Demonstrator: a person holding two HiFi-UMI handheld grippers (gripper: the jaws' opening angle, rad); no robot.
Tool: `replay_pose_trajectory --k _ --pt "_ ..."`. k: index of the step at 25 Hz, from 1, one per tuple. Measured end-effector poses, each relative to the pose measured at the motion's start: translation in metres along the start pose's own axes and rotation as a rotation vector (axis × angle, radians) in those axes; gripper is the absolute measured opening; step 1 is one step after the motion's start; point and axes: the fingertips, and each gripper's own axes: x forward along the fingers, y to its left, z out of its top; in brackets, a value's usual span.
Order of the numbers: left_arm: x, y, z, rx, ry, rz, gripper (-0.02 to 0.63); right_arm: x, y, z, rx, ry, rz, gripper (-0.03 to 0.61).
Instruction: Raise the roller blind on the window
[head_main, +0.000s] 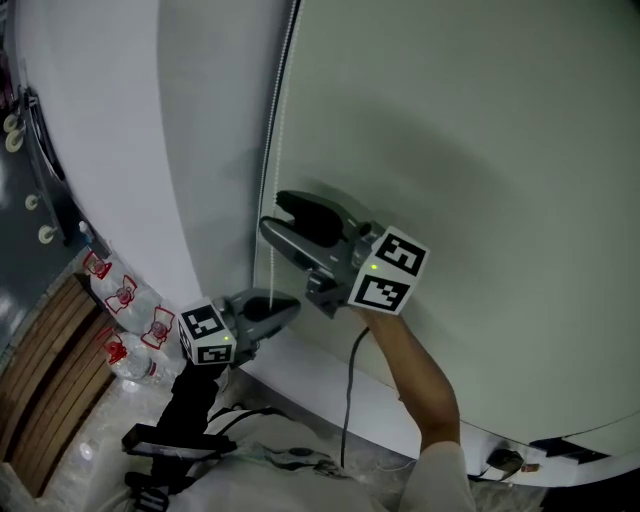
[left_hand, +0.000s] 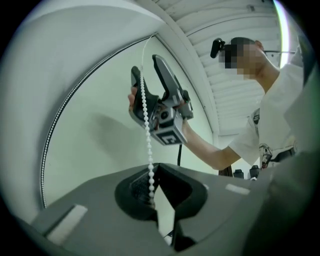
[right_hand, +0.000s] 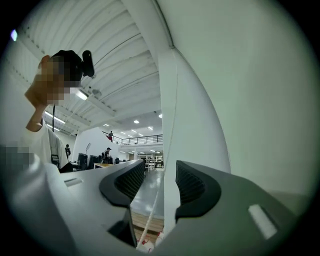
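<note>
The pale roller blind (head_main: 480, 200) fills the right of the head view. Its white bead chain (head_main: 271, 150) hangs down along the blind's left edge. My right gripper (head_main: 272, 213) is open, its jaws standing on either side of the chain without pressing it; in the right gripper view the chain (right_hand: 170, 130) runs between the spread pads (right_hand: 192, 185). Lower down, my left gripper (head_main: 292, 305) is shut on the chain. In the left gripper view the bead chain (left_hand: 146, 125) drops into the left gripper (left_hand: 152, 182), with the right gripper (left_hand: 145, 65) above it.
A white wall (head_main: 100, 130) curves away left of the blind. Several water bottles with red labels (head_main: 125, 295) stand on the floor beside wooden slats (head_main: 40, 400). A black cable (head_main: 350, 390) hangs from the right gripper. A white ledge (head_main: 330, 385) runs below the blind.
</note>
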Motion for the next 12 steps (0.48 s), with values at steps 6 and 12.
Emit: replay_pose_trajectory --k 6,12 --pt "0.0 0.001 -0.002 -0.008 0.003 0.005 -0.002 0.023 -0.013 0.089 -0.102 -0.094 0.019 0.181" --pt "-0.002 0.0 -0.005 -0.01 0.006 0.007 -0.002 0.042 -0.017 0.145 -0.159 -0.138 0.037 0.174"
